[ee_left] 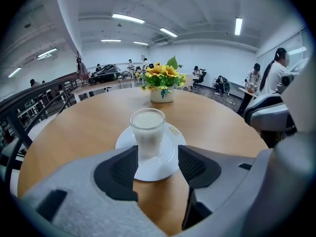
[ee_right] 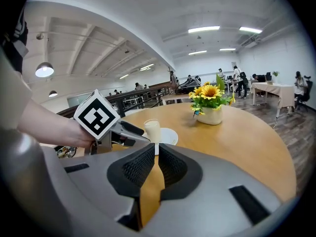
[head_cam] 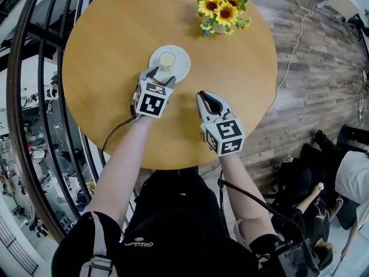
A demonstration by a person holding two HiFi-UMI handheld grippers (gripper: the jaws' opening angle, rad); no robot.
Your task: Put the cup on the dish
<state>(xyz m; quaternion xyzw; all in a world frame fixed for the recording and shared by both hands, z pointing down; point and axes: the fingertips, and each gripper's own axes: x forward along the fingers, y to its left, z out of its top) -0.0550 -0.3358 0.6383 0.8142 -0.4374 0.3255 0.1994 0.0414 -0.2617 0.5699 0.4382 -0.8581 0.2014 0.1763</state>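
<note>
A clear cup (head_cam: 167, 59) filled with a pale milky drink stands upright on a white dish (head_cam: 182, 62) near the middle of the round wooden table (head_cam: 109, 45). My left gripper (head_cam: 163, 76) sits just behind the cup, open, its pads apart from the glass. In the left gripper view the cup (ee_left: 147, 131) and dish (ee_left: 171, 138) lie just beyond the left gripper (ee_left: 158, 161). My right gripper (head_cam: 205, 98) rests over the table to the right, shut with nothing held. From the right gripper (ee_right: 156, 154) I see the cup (ee_right: 152, 129) and dish (ee_right: 171, 136) ahead.
A pot of sunflowers (head_cam: 222, 9) stands at the table's far side, beyond the dish. A dark metal railing (head_cam: 31, 108) curves along the left. People sit on the wooden floor side at the right (head_cam: 340, 183). A thin cable (head_cam: 291, 56) runs across that floor.
</note>
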